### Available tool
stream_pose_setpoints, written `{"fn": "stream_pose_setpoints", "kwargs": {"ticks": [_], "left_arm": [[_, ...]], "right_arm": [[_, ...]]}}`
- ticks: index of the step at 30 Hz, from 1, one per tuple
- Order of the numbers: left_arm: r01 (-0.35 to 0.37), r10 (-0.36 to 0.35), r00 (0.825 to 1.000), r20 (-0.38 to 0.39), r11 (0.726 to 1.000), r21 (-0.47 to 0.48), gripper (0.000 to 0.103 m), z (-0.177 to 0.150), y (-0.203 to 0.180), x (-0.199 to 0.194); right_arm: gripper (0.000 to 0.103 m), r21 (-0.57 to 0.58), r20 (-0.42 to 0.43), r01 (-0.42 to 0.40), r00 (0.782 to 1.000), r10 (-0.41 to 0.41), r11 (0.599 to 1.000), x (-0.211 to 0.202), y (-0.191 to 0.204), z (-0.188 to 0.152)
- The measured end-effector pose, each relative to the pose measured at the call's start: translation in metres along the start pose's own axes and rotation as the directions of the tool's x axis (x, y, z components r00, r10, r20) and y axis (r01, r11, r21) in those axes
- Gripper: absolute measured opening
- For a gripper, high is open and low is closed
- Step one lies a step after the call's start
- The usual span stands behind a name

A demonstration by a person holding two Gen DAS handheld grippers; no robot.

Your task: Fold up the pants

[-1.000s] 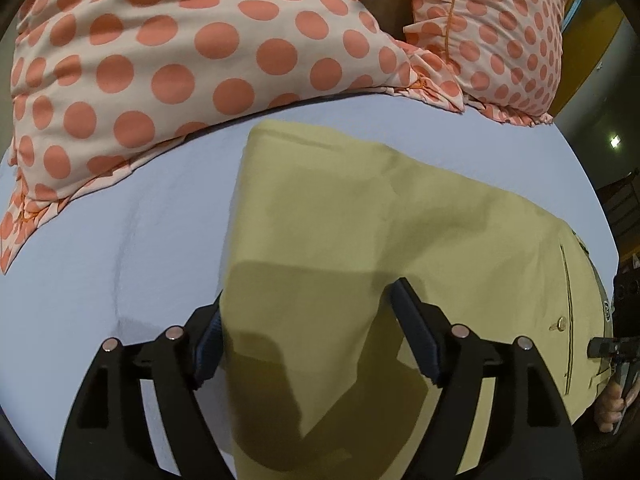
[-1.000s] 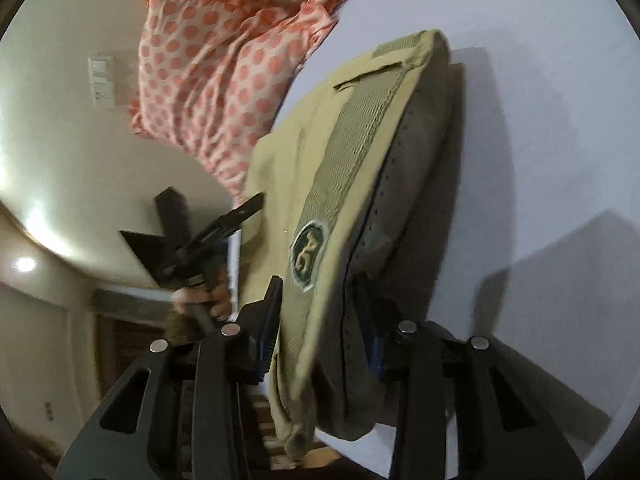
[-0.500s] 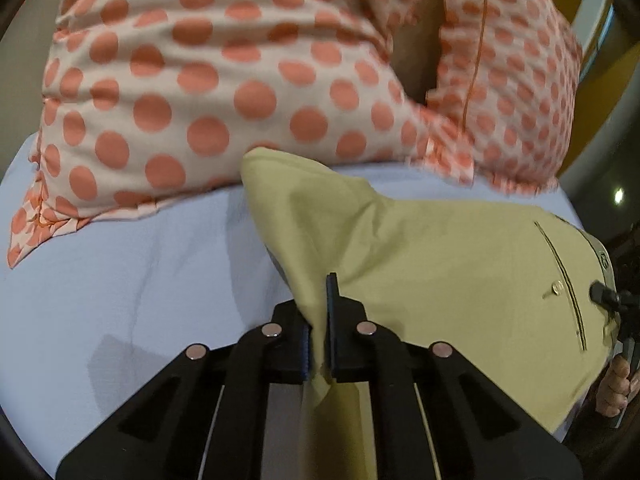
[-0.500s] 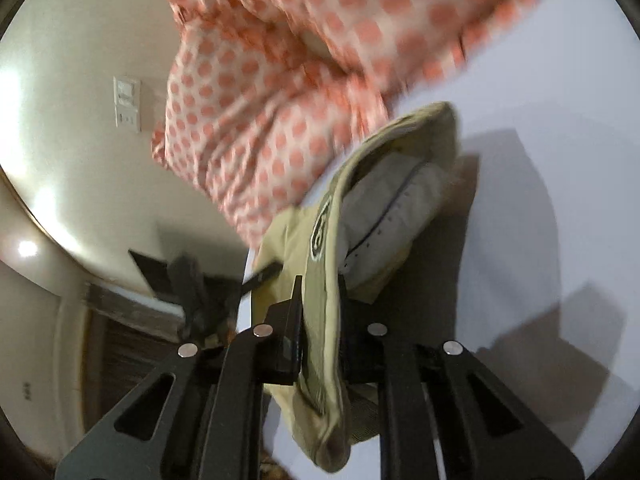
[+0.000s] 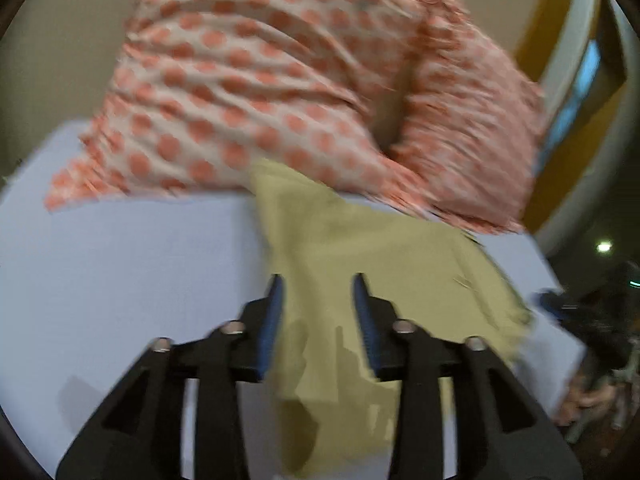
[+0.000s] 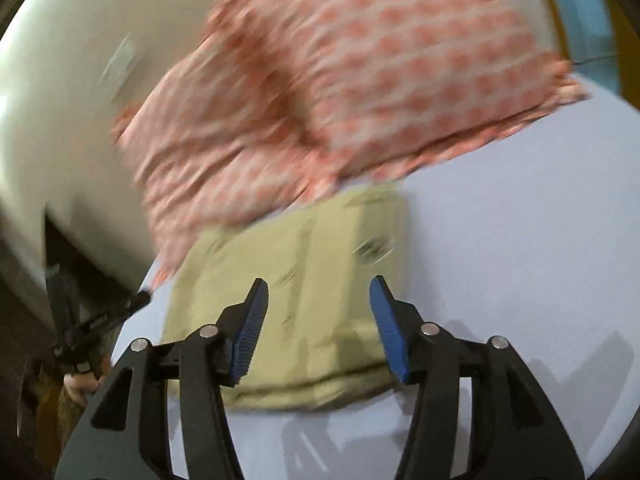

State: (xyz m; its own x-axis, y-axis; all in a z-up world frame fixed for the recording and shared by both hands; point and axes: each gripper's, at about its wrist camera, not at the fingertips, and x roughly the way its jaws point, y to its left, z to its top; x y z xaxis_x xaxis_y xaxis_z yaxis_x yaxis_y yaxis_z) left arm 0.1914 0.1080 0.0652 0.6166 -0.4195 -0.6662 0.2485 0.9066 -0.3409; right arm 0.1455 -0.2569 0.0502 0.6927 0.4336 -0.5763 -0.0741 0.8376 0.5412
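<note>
The khaki pants (image 5: 384, 264) lie folded in a compact stack on the pale blue bed sheet (image 5: 120, 272), just in front of the pillows. My left gripper (image 5: 318, 292) is open, its blue pads either side of the stack's near left edge, holding nothing. In the right wrist view the folded pants (image 6: 304, 280) lie flat, and my right gripper (image 6: 318, 300) is open above their near edge, holding nothing. Both views are blurred by motion.
Two orange-dotted white pillows (image 5: 248, 92) lean at the head of the bed, also in the right wrist view (image 6: 360, 80). The right gripper shows at the left view's right edge (image 5: 592, 320); the left one shows at the right view's left edge (image 6: 80, 328).
Both grippers were shut on the pants half a second ago; now both have opened and let go. The pants have dropped into a folded stack, and both cameras have pulled back.
</note>
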Motion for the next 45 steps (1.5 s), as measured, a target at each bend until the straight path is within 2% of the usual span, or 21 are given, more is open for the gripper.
{"fn": "stream_pose_setpoints", "kwargs": {"ticks": [1,3,5,6,8,9,10,11,12,13,15,16,18,20,24,26,33,37,45], "left_arm": [[0.030,-0.030,0.999,-0.037,1.000,-0.005,0.047,-0.012,-0.009,0.006],[0.048,-0.048,0.990,-0.134,0.999,-0.007,0.051,-0.031,-0.022,0.029],[-0.015,0.018,0.981,-0.195,1.000,0.016,0.051,-0.042,-0.030,0.051],[-0.052,0.061,0.987,-0.150,0.996,0.066,0.053,-0.045,-0.037,0.051],[-0.117,0.136,0.977,-0.161,0.985,0.123,0.054,-0.049,-0.049,0.050],[-0.149,0.167,0.975,-0.143,0.980,0.134,0.062,-0.053,-0.055,0.040],[-0.163,0.181,0.975,-0.128,0.977,0.138,0.068,-0.057,-0.058,0.033],[-0.203,0.218,0.971,-0.098,0.968,0.147,0.081,-0.065,-0.064,0.020],[-0.233,0.247,0.966,-0.081,0.960,0.154,0.087,-0.071,-0.065,0.012],[-0.273,0.286,0.956,-0.064,0.948,0.162,0.089,-0.081,-0.069,0.000],[-0.370,0.381,0.923,-0.048,0.915,0.160,0.101,-0.107,-0.070,-0.017],[-0.410,0.422,0.906,-0.047,0.898,0.158,0.101,-0.119,-0.070,-0.022],[-0.441,0.454,0.889,-0.059,0.883,0.160,0.101,-0.139,-0.069,-0.027],[-0.441,0.454,0.888,-0.074,0.885,0.147,0.101,-0.152,-0.066,-0.032],[-0.422,0.429,0.900,-0.082,0.902,0.087,0.101,-0.166,-0.058,-0.036],[-0.427,0.432,0.899,-0.075,0.901,0.075,0.101,-0.165,-0.057,-0.035],[-0.457,0.459,0.888,-0.036,0.888,0.044,0.101,-0.169,-0.063,-0.034],[-0.460,0.461,0.887,-0.021,0.887,0.036,0.101,-0.170,-0.062,-0.036],[-0.462,0.464,0.885,-0.040,0.886,0.033,0.101,-0.168,-0.061,-0.036]], "right_arm": [[0.059,-0.028,-0.041,-0.006,0.999,0.005,1.000,0.010,0.007,-0.006],[0.069,-0.084,-0.064,0.037,0.997,-0.043,0.996,0.024,0.017,-0.017],[0.075,-0.111,-0.074,0.070,0.994,-0.079,0.991,0.033,0.019,-0.022],[0.075,-0.121,-0.086,0.089,0.991,-0.100,0.989,0.039,0.019,-0.027],[0.075,-0.150,-0.090,0.139,0.984,-0.153,0.979,0.039,0.025,-0.029],[0.076,-0.160,-0.083,0.163,0.981,-0.178,0.974,0.031,0.030,-0.033],[0.080,-0.183,-0.065,0.176,0.980,-0.190,0.967,0.021,0.039,-0.039],[0.092,-0.214,-0.036,0.174,0.982,-0.186,0.961,0.009,0.049,-0.049],[0.100,-0.236,-0.008,0.179,0.982,-0.186,0.955,-0.002,0.056,-0.062],[0.100,-0.264,0.017,0.193,0.980,-0.196,0.945,-0.011,0.064,-0.075],[0.102,-0.314,0.021,0.204,0.978,-0.208,0.927,-0.017,0.077,-0.097],[0.102,-0.336,0.006,0.208,0.976,-0.219,0.919,-0.015,0.082,-0.108],[0.102,-0.379,-0.021,0.242,0.963,-0.270,0.893,-0.006,0.088,-0.123],[0.102,-0.425,-0.008,0.310,0.938,-0.345,0.851,0.005,0.093,-0.134],[0.102,-0.420,-0.037,0.332,0.924,-0.381,0.845,0.017,0.085,-0.141],[0.102,-0.390,-0.035,0.322,0.931,-0.364,0.863,0.015,0.079,-0.142],[0.102,-0.398,-0.023,0.318,0.934,-0.356,0.861,0.014,0.079,-0.145],[0.102,-0.400,-0.028,0.312,0.936,-0.352,0.862,0.014,0.079,-0.145],[0.102,-0.396,-0.024,0.316,0.935,-0.353,0.862,0.013,0.079,-0.145]]}}
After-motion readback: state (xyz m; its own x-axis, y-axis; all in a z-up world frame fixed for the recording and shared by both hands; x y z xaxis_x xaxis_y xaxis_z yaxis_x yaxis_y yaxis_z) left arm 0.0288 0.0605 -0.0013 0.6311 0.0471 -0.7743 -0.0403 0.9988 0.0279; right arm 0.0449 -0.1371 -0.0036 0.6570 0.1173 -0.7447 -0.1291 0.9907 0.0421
